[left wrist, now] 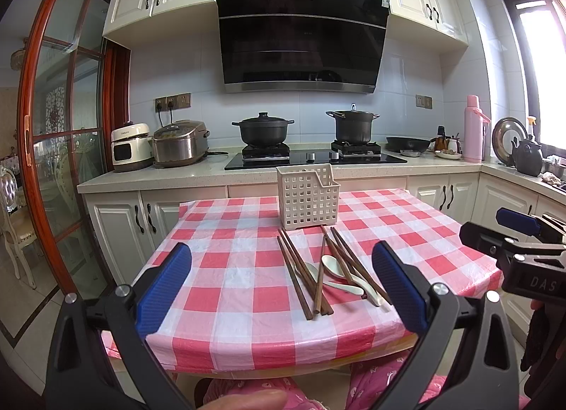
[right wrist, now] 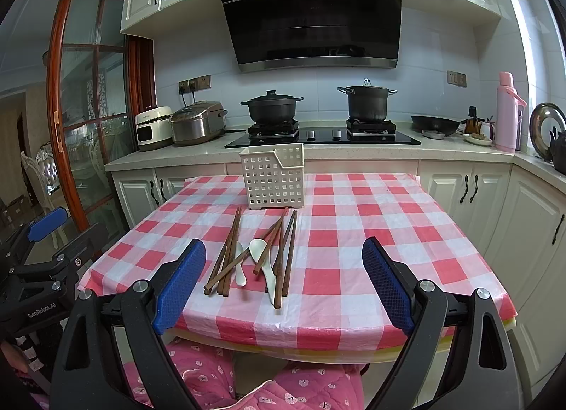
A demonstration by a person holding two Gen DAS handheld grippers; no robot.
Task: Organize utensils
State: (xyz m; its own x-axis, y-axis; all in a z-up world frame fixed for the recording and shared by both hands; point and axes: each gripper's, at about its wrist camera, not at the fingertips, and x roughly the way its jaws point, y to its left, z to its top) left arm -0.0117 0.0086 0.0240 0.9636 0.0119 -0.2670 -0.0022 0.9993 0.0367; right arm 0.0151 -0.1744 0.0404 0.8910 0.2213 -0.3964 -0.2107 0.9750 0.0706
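Observation:
Several brown wooden chopsticks point(left wrist: 300, 270) point(right wrist: 228, 254) lie loose, mixed with white ceramic spoons point(left wrist: 334, 265) point(right wrist: 260, 251), near the front of a table under a red-and-white checked cloth point(left wrist: 230, 290) point(right wrist: 353, 251). Just behind them stands a cream perforated plastic basket point(left wrist: 307, 198) point(right wrist: 272, 176), upright; its inside is hidden. My left gripper point(left wrist: 283, 290) hovers open over the front edge, left of the pile. My right gripper point(right wrist: 283, 282) is open too, with the utensils showing between its blue pads point(right wrist: 180, 282). Neither holds anything.
Behind the table runs a counter with a gas hob point(left wrist: 315, 157), two black pots point(left wrist: 263, 130), rice cookers point(left wrist: 180, 143) and a pink thermos point(left wrist: 474, 130). A glass door with a wooden frame point(left wrist: 42, 148) is on the left. A person's pink-clad legs point(right wrist: 212, 374) sit under the table's front edge.

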